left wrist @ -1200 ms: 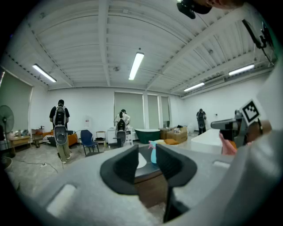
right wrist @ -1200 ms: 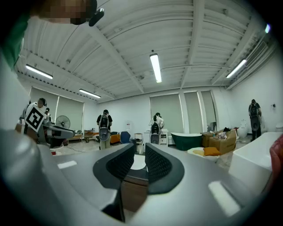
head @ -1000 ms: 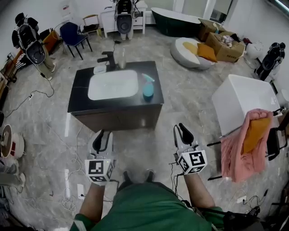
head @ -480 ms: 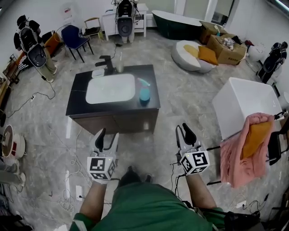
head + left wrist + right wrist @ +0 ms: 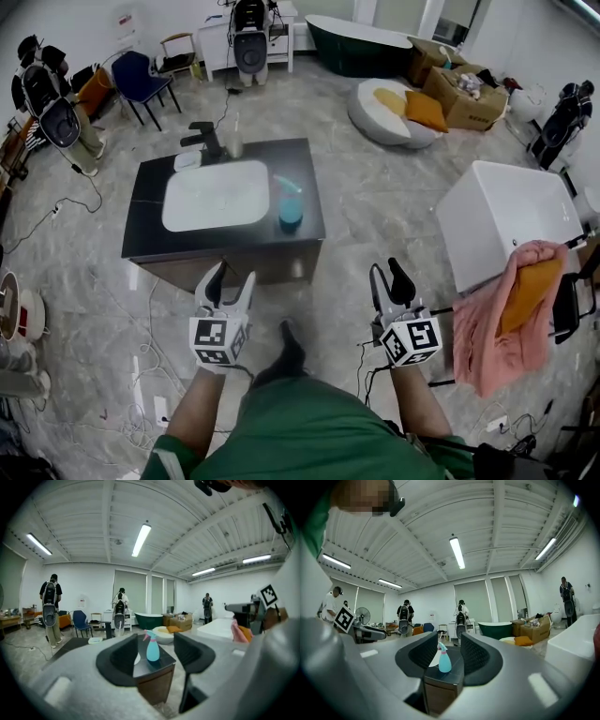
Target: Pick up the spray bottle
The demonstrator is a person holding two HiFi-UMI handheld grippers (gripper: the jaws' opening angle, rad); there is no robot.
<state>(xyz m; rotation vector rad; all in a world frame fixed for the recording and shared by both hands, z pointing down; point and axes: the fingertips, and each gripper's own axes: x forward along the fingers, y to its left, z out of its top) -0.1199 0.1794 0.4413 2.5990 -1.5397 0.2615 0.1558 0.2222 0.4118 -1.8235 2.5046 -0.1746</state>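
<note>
Closer than a second ago, the person has stepped toward the cabinet (image 5: 145, 225), and both grippers have come forward with the stride, so the dark counter sits nearer to them in the head view. On the left gripper (image 5: 231, 277) the fingers (image 5: 117, 662) stand spread with nothing but air between them. The right gripper (image 5: 387, 271) likewise holds its fingers (image 5: 423, 652) parted and empty. Each gripper view merely frames the spray bottle (image 5: 290, 208) far off through the gap. That bottle stands upright on the cabinet top, just beside the right edge of the white basin (image 5: 216, 195) and well apart from both grippers. To do this well, I'd say the person should walk on until the counter is within reach and hold the fingers wide. One gripper should then come in level at the bottle's body below the trigger head and close squarely, so the bottle doesn't tip toward the basin. Which way the trigger faces is hard to make out at this range, and how full the bottle is can't be told.
</note>
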